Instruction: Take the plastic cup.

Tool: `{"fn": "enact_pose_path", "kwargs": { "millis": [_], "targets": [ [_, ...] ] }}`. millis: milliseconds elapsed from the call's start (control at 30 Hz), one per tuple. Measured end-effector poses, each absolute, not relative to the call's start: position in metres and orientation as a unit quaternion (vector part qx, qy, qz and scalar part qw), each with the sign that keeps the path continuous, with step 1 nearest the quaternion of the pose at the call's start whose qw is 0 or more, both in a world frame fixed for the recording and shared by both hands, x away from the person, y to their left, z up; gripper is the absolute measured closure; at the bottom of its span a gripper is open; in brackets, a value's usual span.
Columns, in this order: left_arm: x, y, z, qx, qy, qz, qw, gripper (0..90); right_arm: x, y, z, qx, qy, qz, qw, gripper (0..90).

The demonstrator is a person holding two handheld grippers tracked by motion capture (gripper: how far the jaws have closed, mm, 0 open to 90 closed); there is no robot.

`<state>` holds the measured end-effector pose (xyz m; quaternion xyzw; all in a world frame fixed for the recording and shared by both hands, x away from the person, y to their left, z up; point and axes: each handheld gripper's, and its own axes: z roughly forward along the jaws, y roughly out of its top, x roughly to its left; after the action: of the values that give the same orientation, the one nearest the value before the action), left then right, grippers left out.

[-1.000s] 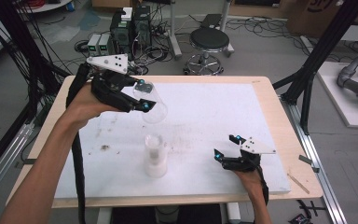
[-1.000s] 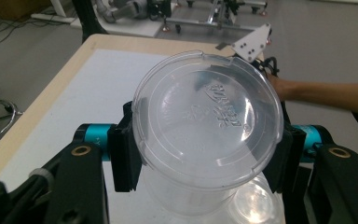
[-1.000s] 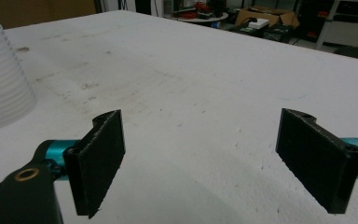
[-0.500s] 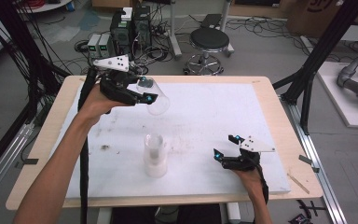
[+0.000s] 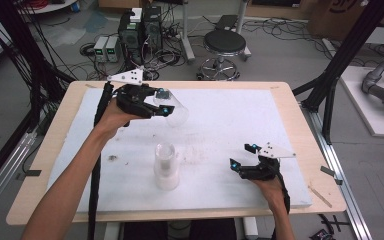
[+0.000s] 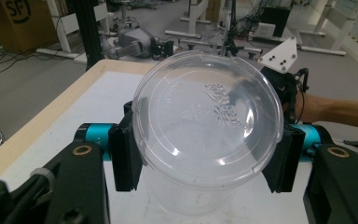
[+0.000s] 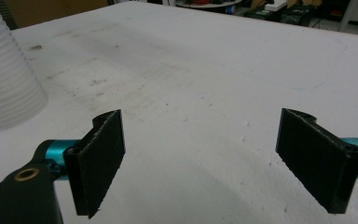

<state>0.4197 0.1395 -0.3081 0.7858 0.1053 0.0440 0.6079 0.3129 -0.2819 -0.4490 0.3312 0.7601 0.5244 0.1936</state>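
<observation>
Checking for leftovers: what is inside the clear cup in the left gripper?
Nothing shows inside the clear cup; through its base the table shows. The left gripper pads cover parts of its wall.

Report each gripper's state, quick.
Left gripper: shut on the clear plastic cup, held above the table.
Right gripper: open, holding nothing.

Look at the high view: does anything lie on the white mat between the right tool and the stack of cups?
Nothing visible does. The right tool, jaws open, sits apart from the stack of cups, with bare white mat between them. The left tool holds a clear cup farther back.
</observation>
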Motion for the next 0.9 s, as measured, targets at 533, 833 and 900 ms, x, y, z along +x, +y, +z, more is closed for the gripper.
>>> {"fn": "enact_pose_path", "kwargs": {
  "millis": [533, 833, 900],
  "targets": [
    [0.423, 0.14, -0.322, 0.776, 0.115, 0.041, 0.619, 40.9, 0.336, -0.286, -0.411, 0.284, 0.771, 0.54, 0.182, 15.5],
    [0.422, 0.142, -0.321, 0.777, 0.118, 0.045, 0.617, 40.8, 0.329, -0.283, -0.422, 0.295, 0.77, 0.535, 0.186, 15.5],
    [0.422, 0.143, -0.32, 0.778, 0.118, 0.046, 0.615, 40.8, 0.328, -0.282, -0.424, 0.298, 0.77, 0.533, 0.183, 15.6]
  ]
}}
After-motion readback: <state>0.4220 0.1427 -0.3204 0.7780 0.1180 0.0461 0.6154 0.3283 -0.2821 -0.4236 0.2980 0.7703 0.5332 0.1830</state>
